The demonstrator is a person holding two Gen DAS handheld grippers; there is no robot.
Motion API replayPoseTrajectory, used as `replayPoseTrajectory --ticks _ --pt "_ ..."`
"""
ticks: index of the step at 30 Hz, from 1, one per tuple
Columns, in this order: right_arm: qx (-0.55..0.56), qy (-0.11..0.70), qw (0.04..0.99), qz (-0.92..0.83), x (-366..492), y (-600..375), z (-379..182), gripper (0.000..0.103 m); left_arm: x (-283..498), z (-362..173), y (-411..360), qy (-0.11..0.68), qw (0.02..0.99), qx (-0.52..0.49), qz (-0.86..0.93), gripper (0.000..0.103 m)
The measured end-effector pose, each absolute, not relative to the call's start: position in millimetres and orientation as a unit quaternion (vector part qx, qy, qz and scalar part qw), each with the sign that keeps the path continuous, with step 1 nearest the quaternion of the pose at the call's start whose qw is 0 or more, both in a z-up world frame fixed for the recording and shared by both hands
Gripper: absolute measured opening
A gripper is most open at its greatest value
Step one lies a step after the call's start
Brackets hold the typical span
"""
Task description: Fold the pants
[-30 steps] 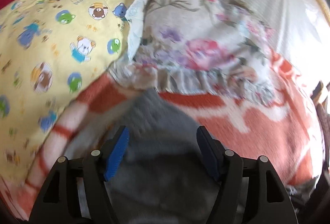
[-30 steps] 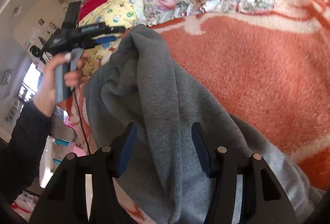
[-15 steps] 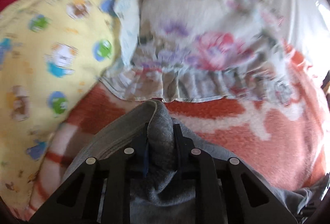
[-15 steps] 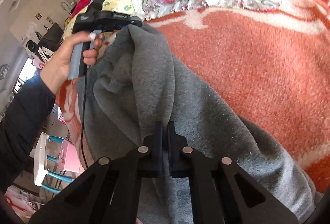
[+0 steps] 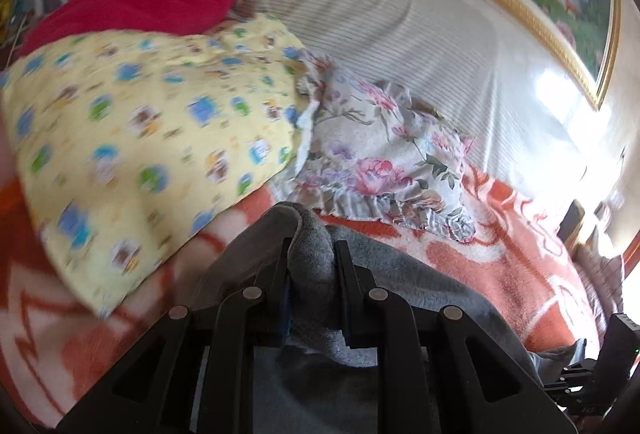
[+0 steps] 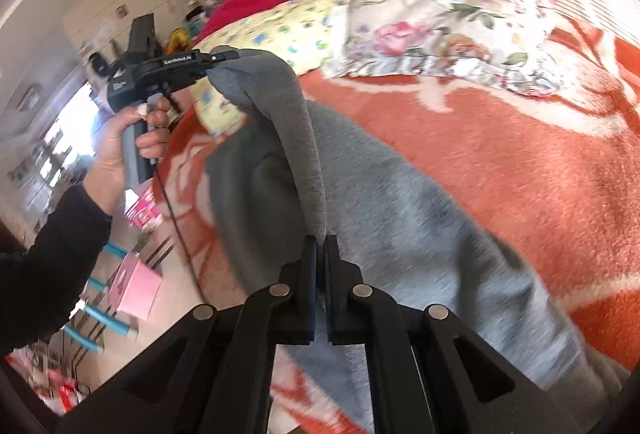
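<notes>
Both grippers, left gripper (image 5: 312, 254) and right gripper (image 6: 319, 246), clamp the raised pants (image 6: 360, 194); a thin pinch risks slipping onto the blanket (image 6: 500, 138).

The only writing that can be read is on the left gripper (image 6: 216, 64), seen from the right wrist camera: white lettering along the side of its black body, which looks like "Genirobot.AI", though the small print makes the spelling uncertain. A second small white mark sits lower on the same body, near the handle, too small to read. Papers on the far wall are blurred beyond reading.
</notes>
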State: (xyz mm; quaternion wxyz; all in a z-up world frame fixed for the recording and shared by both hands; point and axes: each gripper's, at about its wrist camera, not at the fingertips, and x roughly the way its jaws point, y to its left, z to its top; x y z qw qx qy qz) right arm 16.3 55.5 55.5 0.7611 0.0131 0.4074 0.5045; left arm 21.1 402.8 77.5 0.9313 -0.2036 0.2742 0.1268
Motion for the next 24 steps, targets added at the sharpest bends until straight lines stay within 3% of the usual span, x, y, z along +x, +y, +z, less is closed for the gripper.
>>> replayPoseTrajectory --ticks 13,19,22,24 --pt "-0.084 0.442 0.713 0.538 -39 101 13 0.004 -59 -3 436 0.239 0.912 -0.300 0.145 0.019" --pt "-0.092 0.462 0.705 0.531 -36 106 -4 0.004 -75 -28 437 0.254 0.900 -0.314 0.162 0.025" --pt "-0.091 0.468 0.702 0.530 -35 108 -4 0.005 -85 -30 435 0.256 0.895 -0.322 0.173 0.034" --pt "-0.086 0.474 0.696 0.532 -34 109 -4 0.008 -95 -29 434 0.252 0.889 -0.334 0.184 0.052"
